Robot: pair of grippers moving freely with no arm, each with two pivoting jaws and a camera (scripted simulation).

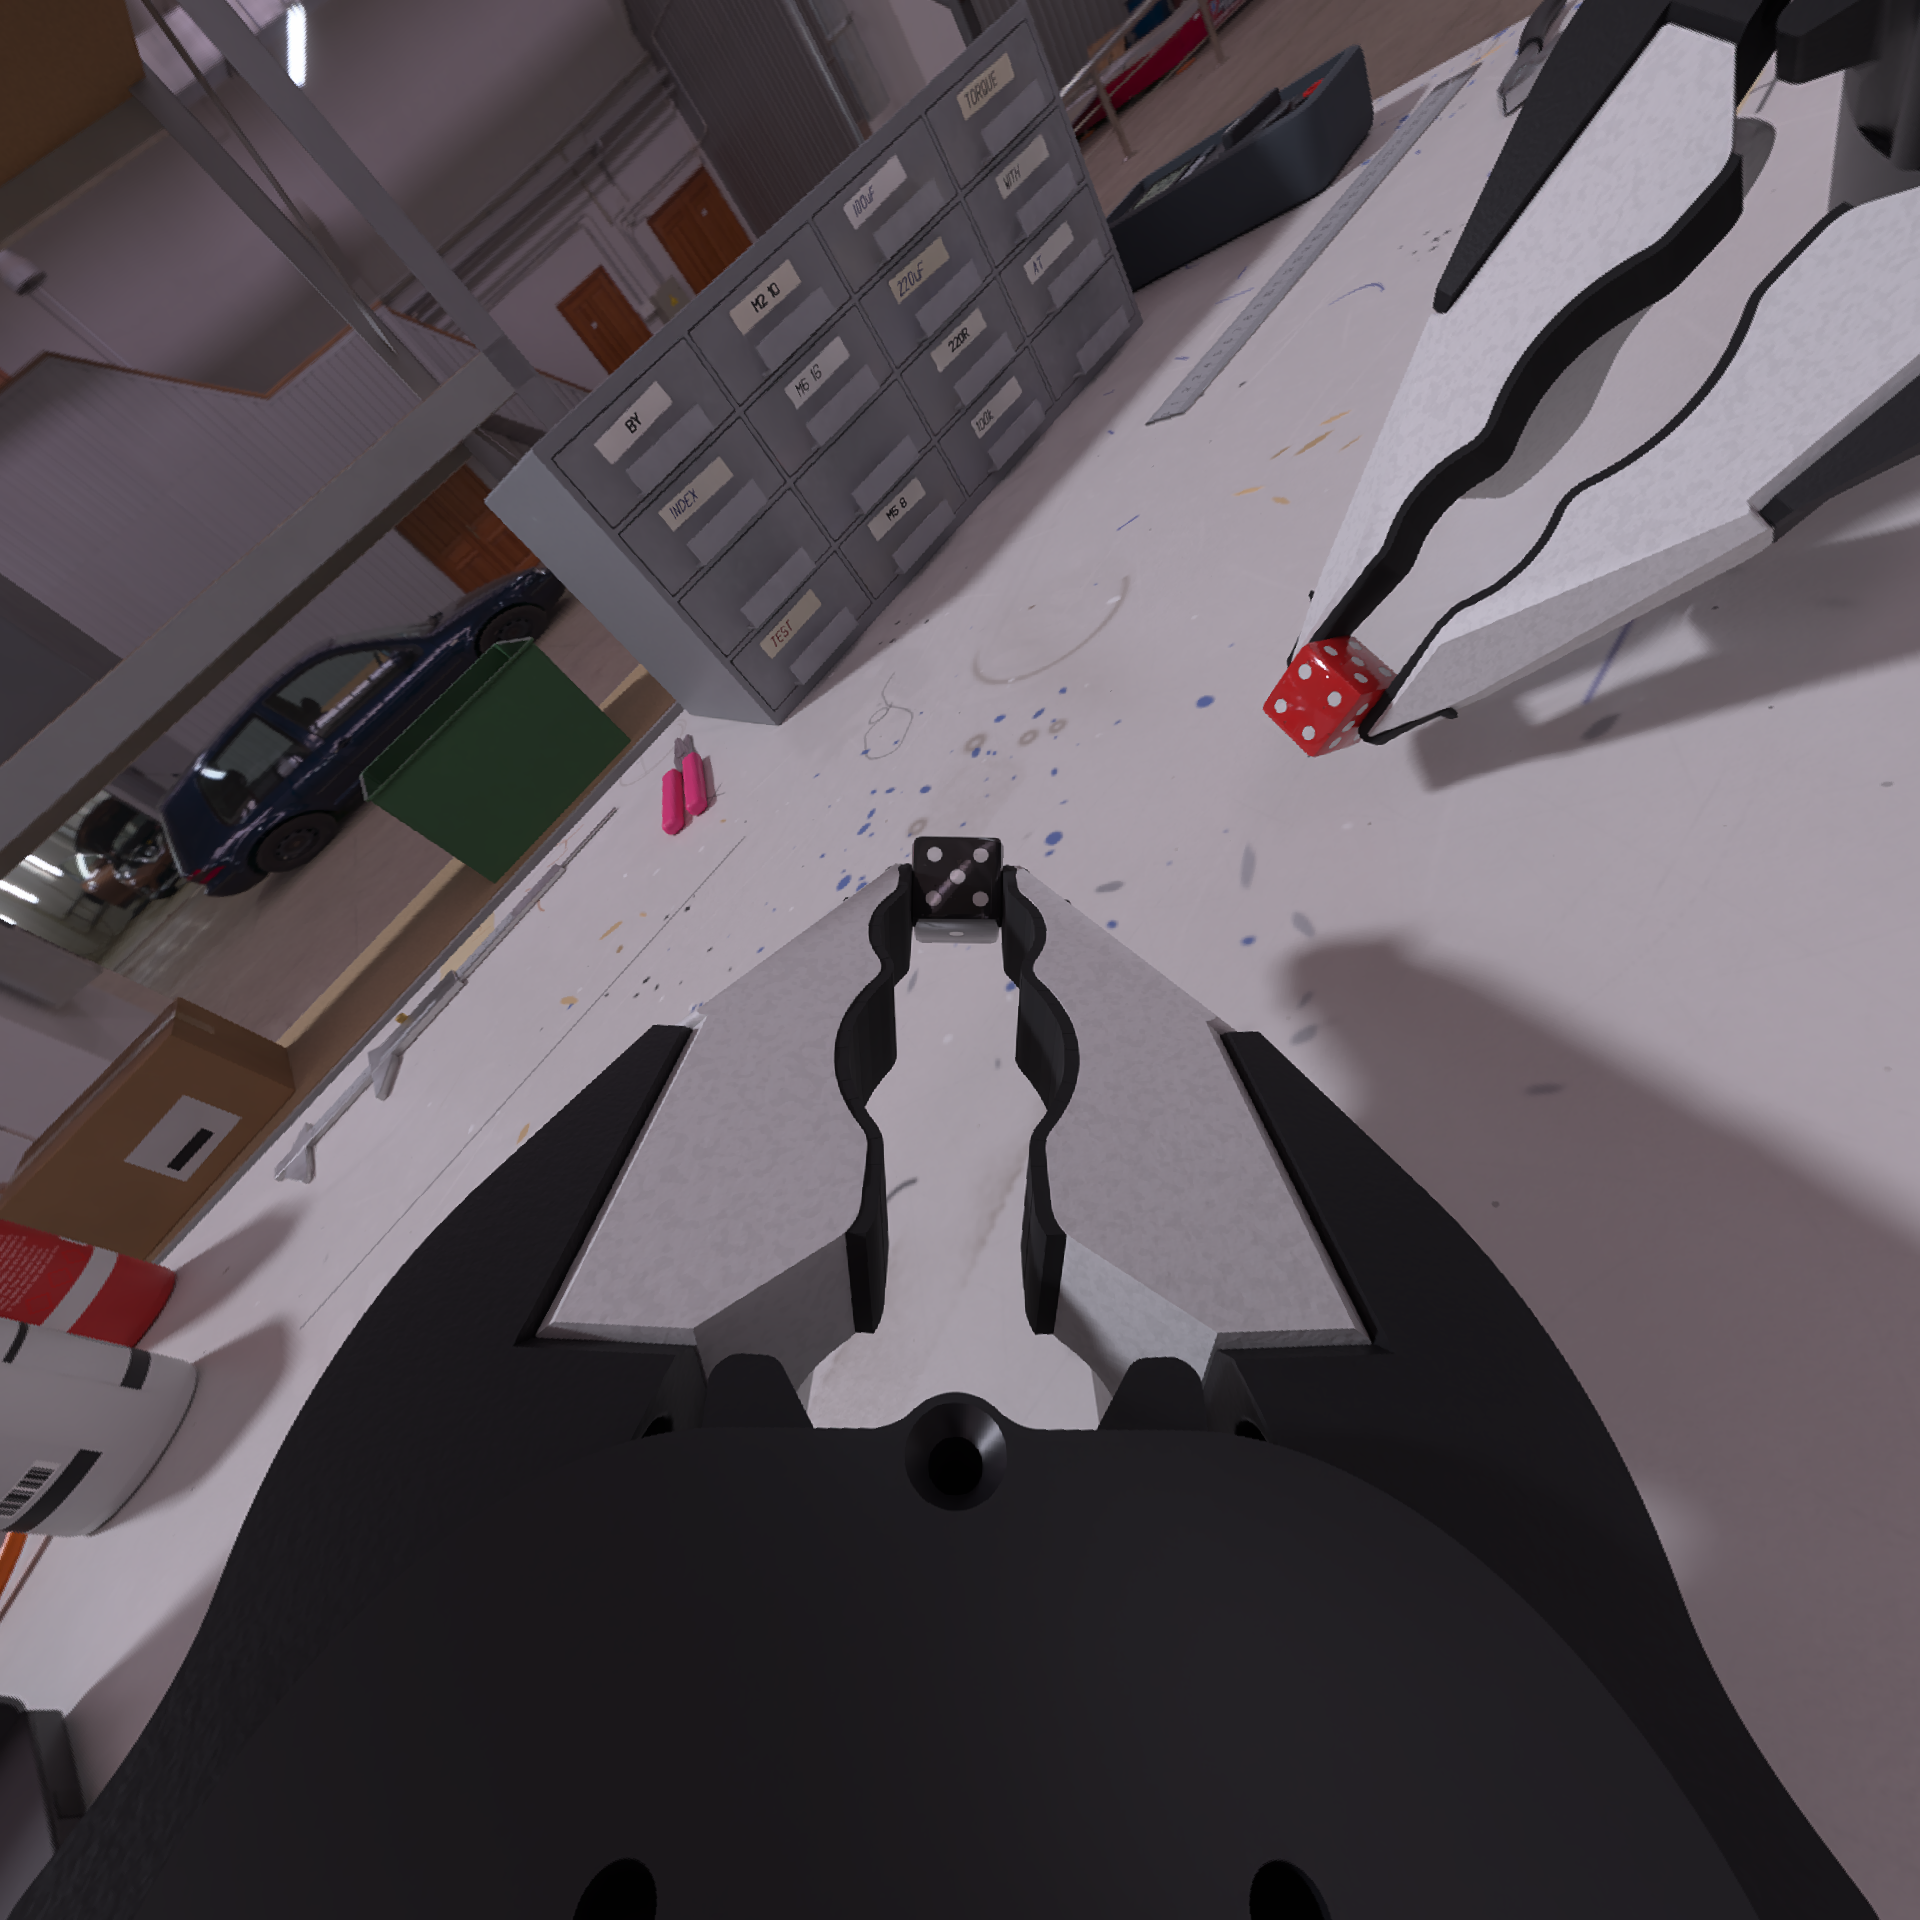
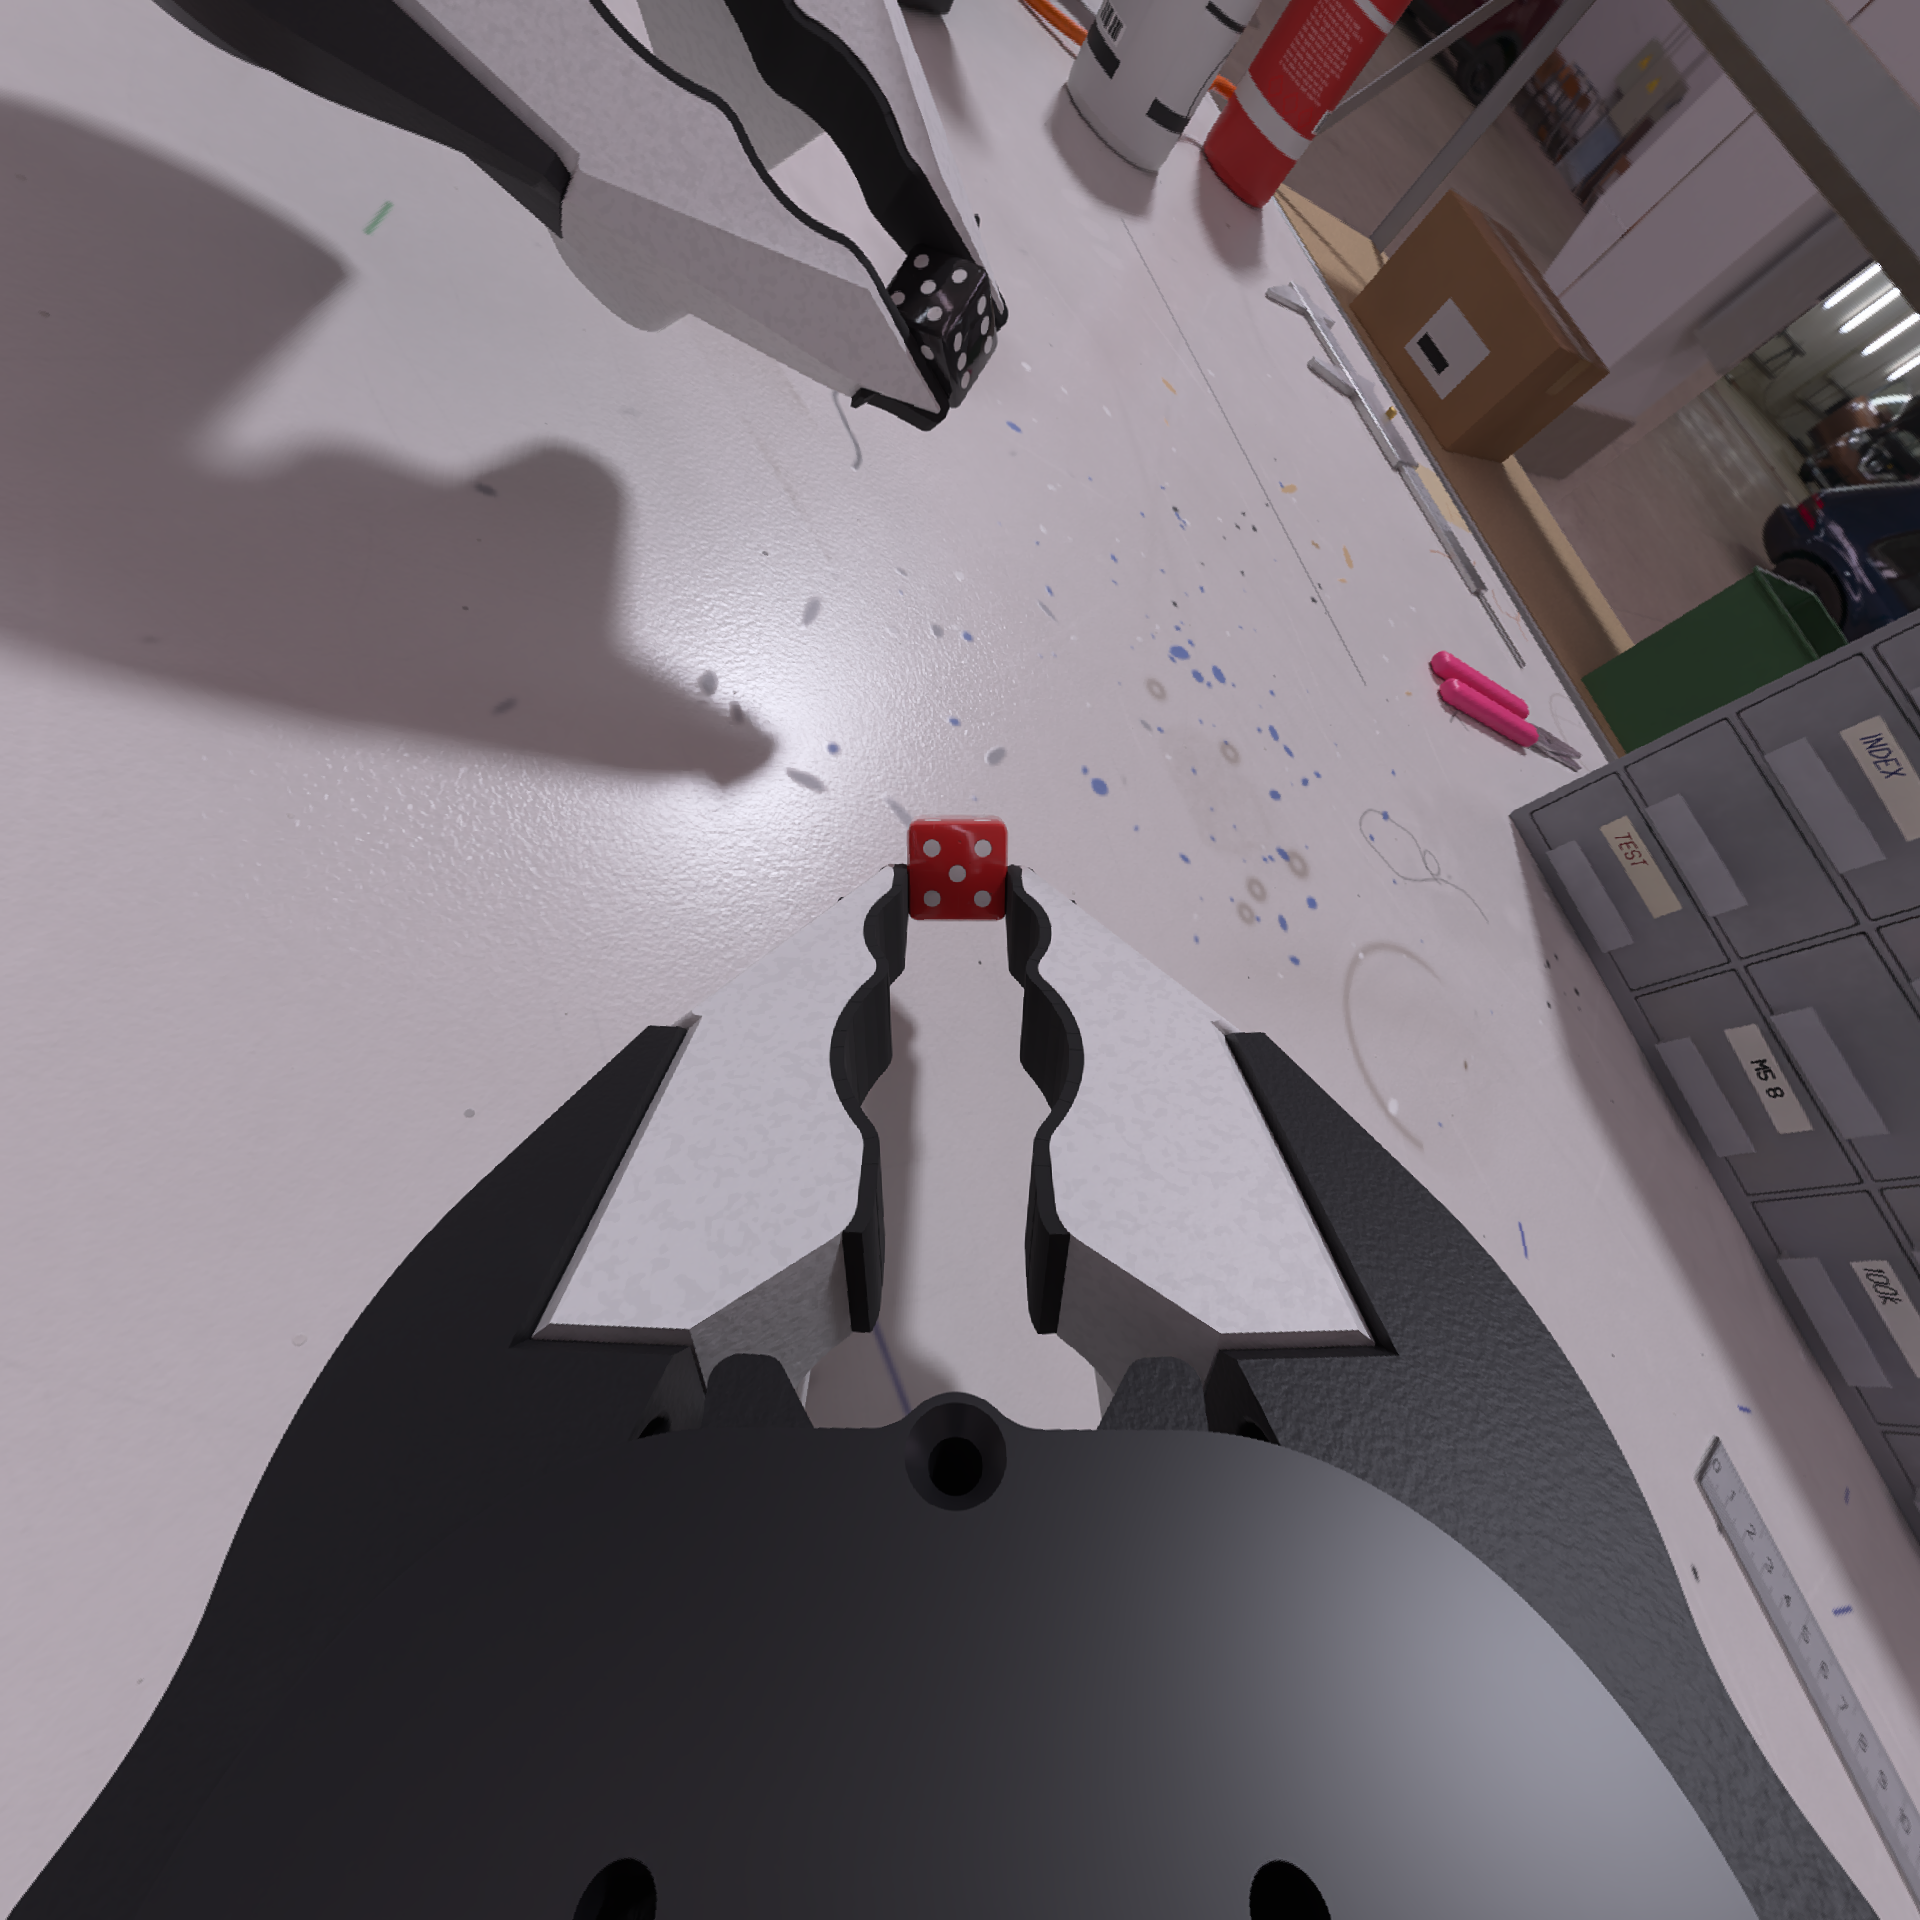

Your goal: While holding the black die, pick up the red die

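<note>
Right now I have both grippers loaded: my left gripper [image 1: 957, 891] has its jaws clamped on the black die [image 1: 956, 879], pinched at the very fingertips, and my right gripper [image 2: 957, 883] has its jaws clamped on the red die [image 2: 957, 869] the same way. Both dice sit over the open middle of the white bench [image 2: 520, 935], which is speckled with blue paint spots. From the left wrist view the right gripper [image 1: 1351, 691] shows with the red die [image 1: 1325, 694] at its tips, apart from the black one. A grey drawer cabinet [image 1: 831, 416] stands toward one edge of the bench, with a steel ruler [image 2: 1808, 1652] lying near it. Pink-handled pliers [image 2: 1486, 698] lie close to the bench edge beside the cabinet's corner. A white cylinder [image 2: 1143, 73] and a red cylinder [image 2: 1288, 94] stand near the far corner.
</note>
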